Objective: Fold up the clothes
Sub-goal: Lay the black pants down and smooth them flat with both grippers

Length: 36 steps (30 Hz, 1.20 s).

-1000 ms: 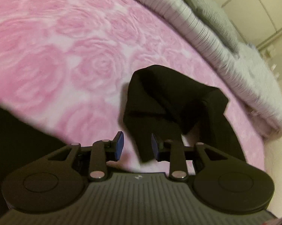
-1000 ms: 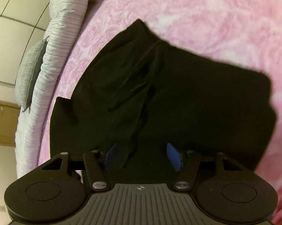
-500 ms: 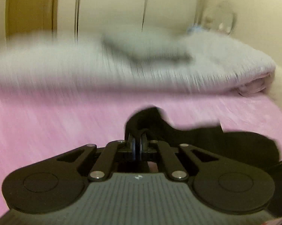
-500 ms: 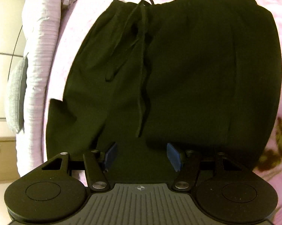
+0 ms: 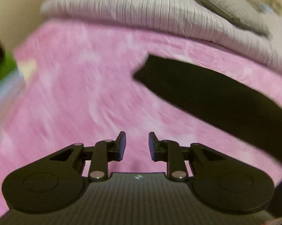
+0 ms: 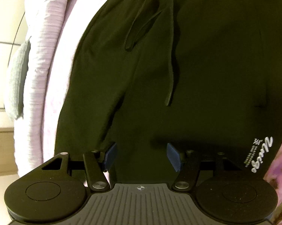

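Note:
Black drawstring shorts [image 6: 197, 65] lie flat on the pink rose-patterned bedspread [image 5: 75, 93]. In the right wrist view they fill most of the frame, with the drawstring [image 6: 171, 37] hanging down the middle and white lettering [image 6: 259, 153] at the lower right. My right gripper [image 6: 141, 156] is open just above the fabric, nothing between its fingers. In the left wrist view one leg of the shorts [image 5: 206, 90] stretches from the centre to the right edge. My left gripper [image 5: 137, 145] is open over bare bedspread, to the left of that leg.
A folded pale ribbed blanket [image 5: 159, 15] with a grey pillow [image 5: 230, 9] on it lies along the far side of the bed. The same blanket [image 6: 41, 56] runs down the left of the right wrist view. A green and blue object [image 5: 2, 75] shows blurred at the far left.
My left gripper was shut on the shorts leg half a second ago; now it is open and clear of the cloth, which lies spread out. My right gripper has moved closer over the shorts.

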Motion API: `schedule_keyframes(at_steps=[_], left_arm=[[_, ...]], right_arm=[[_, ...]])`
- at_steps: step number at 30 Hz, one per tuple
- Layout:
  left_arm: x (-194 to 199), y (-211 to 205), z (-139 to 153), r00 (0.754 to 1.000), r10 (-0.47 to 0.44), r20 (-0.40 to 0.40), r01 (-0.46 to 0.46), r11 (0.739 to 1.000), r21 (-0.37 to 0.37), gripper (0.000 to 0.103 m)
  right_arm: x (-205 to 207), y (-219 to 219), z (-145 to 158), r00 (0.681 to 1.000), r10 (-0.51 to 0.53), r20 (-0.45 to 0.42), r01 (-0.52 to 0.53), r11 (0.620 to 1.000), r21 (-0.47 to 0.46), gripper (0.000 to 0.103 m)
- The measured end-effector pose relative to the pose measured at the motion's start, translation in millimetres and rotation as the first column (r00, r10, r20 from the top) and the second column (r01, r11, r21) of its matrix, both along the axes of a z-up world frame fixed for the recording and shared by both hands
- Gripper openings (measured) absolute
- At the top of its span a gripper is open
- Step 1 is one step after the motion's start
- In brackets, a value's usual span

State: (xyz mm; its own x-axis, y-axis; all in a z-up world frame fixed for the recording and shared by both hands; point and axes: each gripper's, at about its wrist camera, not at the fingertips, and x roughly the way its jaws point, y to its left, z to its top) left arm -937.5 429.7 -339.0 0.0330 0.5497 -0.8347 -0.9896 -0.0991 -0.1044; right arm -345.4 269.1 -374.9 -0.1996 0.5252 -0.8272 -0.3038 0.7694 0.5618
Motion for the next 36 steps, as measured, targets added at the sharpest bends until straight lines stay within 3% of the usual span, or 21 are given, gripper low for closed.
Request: schedule_keyframes(at_steps=[3, 5, 7, 11, 14, 16, 17, 19, 21, 23, 24, 26, 28, 29, 30, 31, 32, 33, 34, 35, 36], left_arm=[[24, -14, -7, 0.994, -0.041, 0.102, 0.044, 0.999, -0.025, 0.021], [36, -25, -4, 0.989, -0.085, 0.123, 0.089, 0.996, -0.025, 0.021], [32, -46, 1, 0.988, -0.063, 0.141, 0.07, 0.997, -0.045, 0.021], [-8, -114, 19, 0.978, 0.123, 0.169, -0.107, 0.989, -0.099, 0.023], [-46, -169, 31, 0.928, 0.339, 0.158, -0.318, 0.937, -0.146, 0.026], [-64, -207, 31, 0.846, 0.487, 0.218, -0.457, 0.872, -0.176, 0.029], [-66, -224, 26, 0.781, 0.558, 0.28, -0.522, 0.83, -0.198, 0.03], [-70, -258, 15, 0.621, 0.678, 0.393, -0.633, 0.73, -0.257, 0.031], [-71, -288, 3, 0.437, 0.753, 0.492, -0.714, 0.623, -0.321, 0.032], [-61, -303, -14, 0.263, 0.76, 0.594, -0.763, 0.541, -0.354, 0.033], [-57, -307, -22, 0.193, 0.753, 0.629, -0.778, 0.508, -0.369, 0.035], [-49, -306, -37, 0.111, 0.74, 0.663, -0.793, 0.468, -0.39, 0.036], [-46, -301, -54, 0.053, 0.738, 0.673, -0.791, 0.443, -0.423, 0.036], [-45, -298, -61, 0.04, 0.728, 0.685, -0.795, 0.438, -0.419, 0.035], [-46, -293, -65, 0.055, 0.716, 0.696, -0.803, 0.446, -0.396, 0.033], [-46, -288, -68, 0.069, 0.703, 0.708, -0.81, 0.454, -0.371, 0.023], [-49, -282, -67, 0.123, 0.693, 0.71, -0.815, 0.479, -0.327, 0.012], [-54, -273, -59, 0.242, 0.683, 0.689, -0.804, 0.539, -0.251, 0.007], [-60, -263, -48, 0.405, 0.661, 0.632, -0.767, 0.622, -0.159, 0.007], [-64, -252, -35, 0.586, 0.618, 0.524, -0.695, 0.716, -0.066, 0.007], [-64, -242, -28, 0.731, 0.56, 0.389, -0.603, 0.798, -0.016, 0.008]], right_arm=[[-1, 0, 6, 0.997, 0.053, 0.064, -0.051, 0.998, -0.027, 0.062], [-1, 1, 10, 0.99, 0.089, 0.105, -0.085, 0.995, -0.047, 0.062], [-1, 1, 15, 0.981, 0.126, 0.145, -0.117, 0.991, -0.068, 0.062], [1, -1, 21, 0.955, 0.206, 0.214, -0.187, 0.976, -0.109, 0.062], [8, -14, 14, 0.954, 0.23, 0.193, -0.211, 0.971, -0.116, 0.062], [12, -20, 6, 0.958, 0.237, 0.163, -0.219, 0.968, -0.122, 0.062], [13, -24, 2, 0.959, 0.241, 0.148, -0.224, 0.967, -0.124, 0.062], [13, -26, -2, 0.956, 0.26, 0.134, -0.246, 0.963, -0.113, 0.062], [13, -30, -3, 0.951, 0.277, 0.133, -0.265, 0.959, -0.106, 0.062], [14, -36, -2, 0.948, 0.288, 0.138, -0.275, 0.956, -0.103, 0.062], [15, -39, -1, 0.946, 0.293, 0.14, -0.281, 0.954, -0.101, 0.062], [16, -44, 0, 0.942, 0.303, 0.145, -0.291, 0.952, -0.098, 0.062], [17, -50, 1, 0.938, 0.313, 0.149, -0.302, 0.949, -0.095, 0.062], [17, -53, 1, 0.936, 0.318, 0.151, -0.307, 0.947, -0.094, 0.062], [18, -56, 2, 0.934, 0.323, 0.154, -0.312, 0.946, -0.092, 0.062], [19, -59, 2, 0.932, 0.328, 0.156, -0.317, 0.944, -0.091, 0.062], [19, -61, 3, 0.929, 0.333, 0.158, -0.323, 0.942, -0.09, 0.062], [20, -64, 3, 0.927, 0.338, 0.161, -0.328, 0.941, -0.088, 0.062], [20, -67, 4, 0.925, 0.343, 0.163, -0.333, 0.939, -0.087, 0.062], [21, -70, 4, 0.923, 0.348, 0.165, -0.338, 0.937, -0.085, 0.062], [21, -73, 5, 0.92, 0.353, 0.168, -0.344, 0.935, -0.084, 0.062]])
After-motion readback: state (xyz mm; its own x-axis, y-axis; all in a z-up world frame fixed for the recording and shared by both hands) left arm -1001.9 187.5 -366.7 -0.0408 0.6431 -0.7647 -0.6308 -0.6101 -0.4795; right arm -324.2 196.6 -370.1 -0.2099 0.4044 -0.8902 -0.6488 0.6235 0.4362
